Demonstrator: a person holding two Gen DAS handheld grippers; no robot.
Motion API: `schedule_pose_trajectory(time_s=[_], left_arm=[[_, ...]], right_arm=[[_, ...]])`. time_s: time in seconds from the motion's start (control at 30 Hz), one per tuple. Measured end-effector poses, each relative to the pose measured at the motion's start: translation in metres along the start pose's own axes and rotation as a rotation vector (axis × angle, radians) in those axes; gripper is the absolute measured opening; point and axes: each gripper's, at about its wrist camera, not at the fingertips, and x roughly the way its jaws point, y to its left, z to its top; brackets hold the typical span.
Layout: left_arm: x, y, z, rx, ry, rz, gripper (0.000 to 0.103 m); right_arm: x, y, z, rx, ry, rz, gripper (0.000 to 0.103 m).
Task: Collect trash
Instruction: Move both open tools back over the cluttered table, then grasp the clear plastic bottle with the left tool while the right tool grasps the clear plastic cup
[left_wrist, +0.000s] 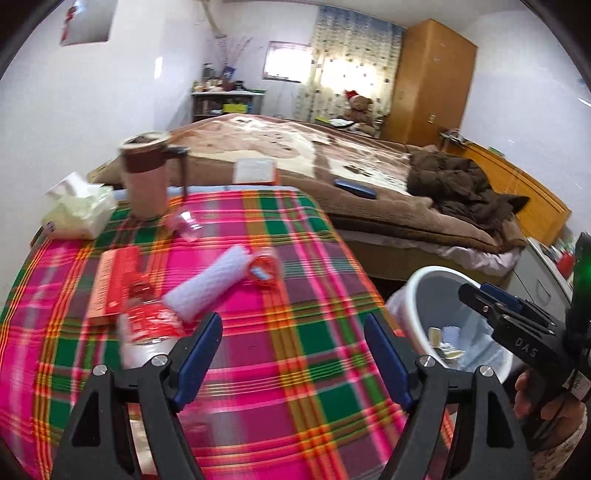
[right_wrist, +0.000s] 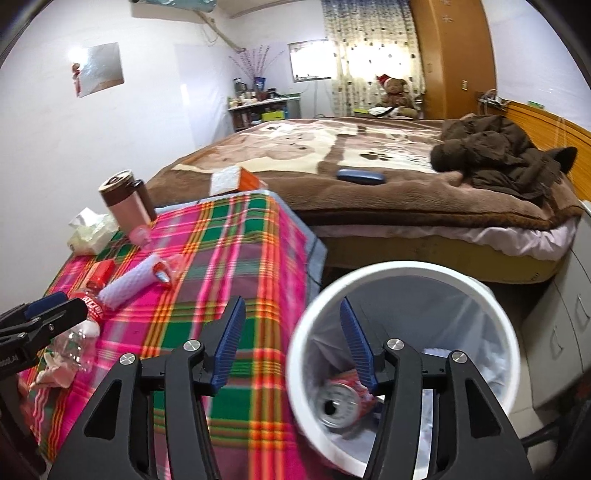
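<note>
My left gripper (left_wrist: 293, 347) hangs open over the plaid tablecloth (left_wrist: 280, 387), nothing between its pads. Just ahead on its left lies a clear plastic bottle (left_wrist: 147, 321) with a red label, and beyond it a white foam net sleeve (left_wrist: 210, 280) and a red wrapper (left_wrist: 264, 271). My right gripper (right_wrist: 291, 343) is open over the near rim of the white trash bin (right_wrist: 406, 267). A red drink can (right_wrist: 340, 404) lies inside the bin below its right finger. The left gripper (right_wrist: 62, 308) shows beside the bottle (right_wrist: 85, 310). A crumpled tissue (right_wrist: 55, 369) lies near the table's front edge.
At the back of the table stand a brown-banded mug (left_wrist: 144, 177), a tissue pack (left_wrist: 81, 210) and a pink plastic piece (left_wrist: 188, 225); a red box (left_wrist: 110, 280) lies at the left. The bed (left_wrist: 295, 162) runs behind, drawers (right_wrist: 561, 332) stand right of the bin.
</note>
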Motion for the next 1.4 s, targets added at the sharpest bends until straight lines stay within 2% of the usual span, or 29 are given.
schedule_pose_trajectory(time_s=[0.33, 0.5, 0.67, 0.77, 0.93, 1.2, 1.4], left_arm=[[0.0, 0.057, -0.01, -0.094, 0.026, 0.112, 0.081], [0.007, 0.075, -0.015, -0.117, 0.051, 0.137, 0.082], [0.015, 0.091, -0.018, -0.154, 0.072, 0.129, 0.082], [0.019, 0.096, -0.019, -0.155, 0.086, 0.141, 0.081], [0.024, 0.101, -0.022, -0.158, 0.101, 0.15, 0.082], [0.033, 0.104, -0.025, -0.153, 0.123, 0.121, 0.082], [0.036, 0.113, -0.027, -0.16, 0.14, 0.149, 0.081]], right_arm=[[0.03, 0.035, 0.008, -0.029, 0.045, 0.074, 0.056], [0.046, 0.052, 0.016, -0.047, 0.063, 0.087, 0.056], [0.059, 0.068, 0.025, -0.046, 0.073, 0.112, 0.056], [0.072, 0.076, 0.03, -0.015, 0.106, 0.161, 0.056], [0.094, 0.093, 0.037, -0.017, 0.148, 0.174, 0.056], [0.126, 0.114, 0.04, -0.004, 0.248, 0.213, 0.056], [0.14, 0.121, 0.039, 0.031, 0.292, 0.244, 0.056]])
